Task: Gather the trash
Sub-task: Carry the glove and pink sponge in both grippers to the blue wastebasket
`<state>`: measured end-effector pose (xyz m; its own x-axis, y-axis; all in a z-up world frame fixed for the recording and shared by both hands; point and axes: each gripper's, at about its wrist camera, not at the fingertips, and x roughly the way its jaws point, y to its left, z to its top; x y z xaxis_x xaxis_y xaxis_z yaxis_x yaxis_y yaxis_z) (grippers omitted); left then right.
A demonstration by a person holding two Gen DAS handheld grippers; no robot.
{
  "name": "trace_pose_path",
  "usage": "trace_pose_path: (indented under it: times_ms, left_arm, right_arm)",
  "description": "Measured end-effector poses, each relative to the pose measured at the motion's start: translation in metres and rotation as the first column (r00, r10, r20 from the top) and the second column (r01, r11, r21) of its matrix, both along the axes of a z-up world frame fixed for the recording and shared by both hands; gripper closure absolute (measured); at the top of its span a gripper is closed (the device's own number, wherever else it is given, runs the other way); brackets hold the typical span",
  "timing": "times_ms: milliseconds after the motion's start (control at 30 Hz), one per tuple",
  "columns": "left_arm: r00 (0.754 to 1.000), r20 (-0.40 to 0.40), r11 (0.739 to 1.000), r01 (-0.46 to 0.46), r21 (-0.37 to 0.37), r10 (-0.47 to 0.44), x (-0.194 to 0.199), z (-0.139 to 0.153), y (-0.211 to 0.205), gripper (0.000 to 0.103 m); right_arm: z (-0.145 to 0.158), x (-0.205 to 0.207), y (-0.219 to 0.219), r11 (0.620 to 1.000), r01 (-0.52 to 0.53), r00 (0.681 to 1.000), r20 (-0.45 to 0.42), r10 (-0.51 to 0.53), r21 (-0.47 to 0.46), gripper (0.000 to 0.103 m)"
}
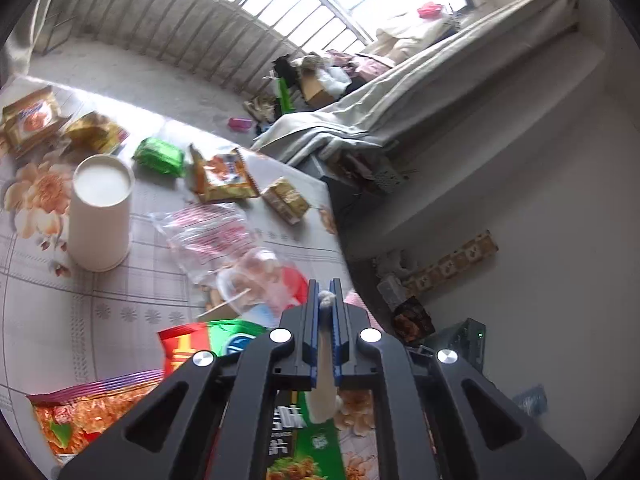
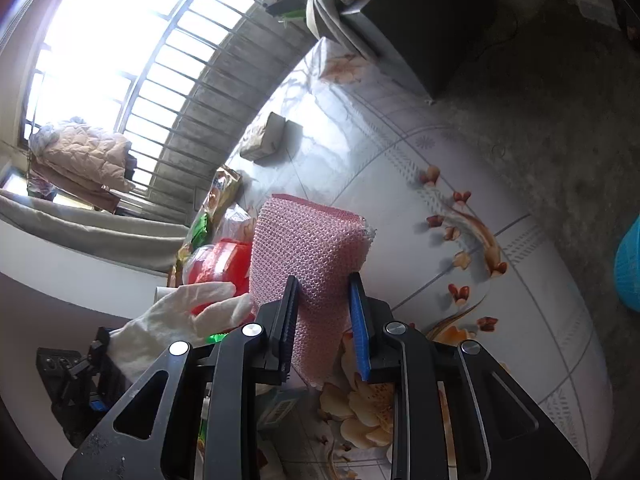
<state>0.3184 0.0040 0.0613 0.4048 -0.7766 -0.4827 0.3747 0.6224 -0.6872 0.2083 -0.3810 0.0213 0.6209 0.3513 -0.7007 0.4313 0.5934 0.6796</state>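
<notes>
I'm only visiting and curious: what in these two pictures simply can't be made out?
- Left wrist view: the thin white scrap in the left gripper; the fingers hide most of it.
- Left wrist view: the green printed packet is covered by the gripper body.
- Right wrist view: the blue plastic basket is cut off by the edge.

We see a floral tabletop point(image 1: 36, 328) with a grid pattern. Far behind it a barred window point(image 1: 256, 4) runs above a grey concrete ledge. To the right a grey bed point(image 1: 420, 96) carries piled clothes point(image 1: 360, 64) at its far end. A quilted jacket point(image 2: 84, 152) hangs by the window. A blue basket point(image 2: 628, 268) sits on the floor, far right.
</notes>
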Motion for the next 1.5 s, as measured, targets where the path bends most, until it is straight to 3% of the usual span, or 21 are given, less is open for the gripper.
trace_pose_path:
  times_ms: [333,967,1500]
  left_arm:
    - [0.992,0.099,0.996,0.081,-0.038,-0.076,-0.026,0.04,-0.016,0.099]
    - [0.97,0.217,0.99,0.126,-0.07,-0.108,-0.065,0.096,-0.021,0.099]
    - [0.951,0.231,0.975,0.219,-0.037,-0.205,-0.103,0.117,-0.075,0.099]
  right_arm:
    - [0.012,-0.012,-0.007,0.999,0.019,0.999,0.035,-0.018,-0.033,0.081]
    - [0.039,-0.039,-0.015,1.0,0.029,0.99,0.137,-0.027,-0.009,0.081]
    - [0.057,-0.103,-0.052,0.994,0.106,0.973,0.208,-0.103,-0.007,0.081]
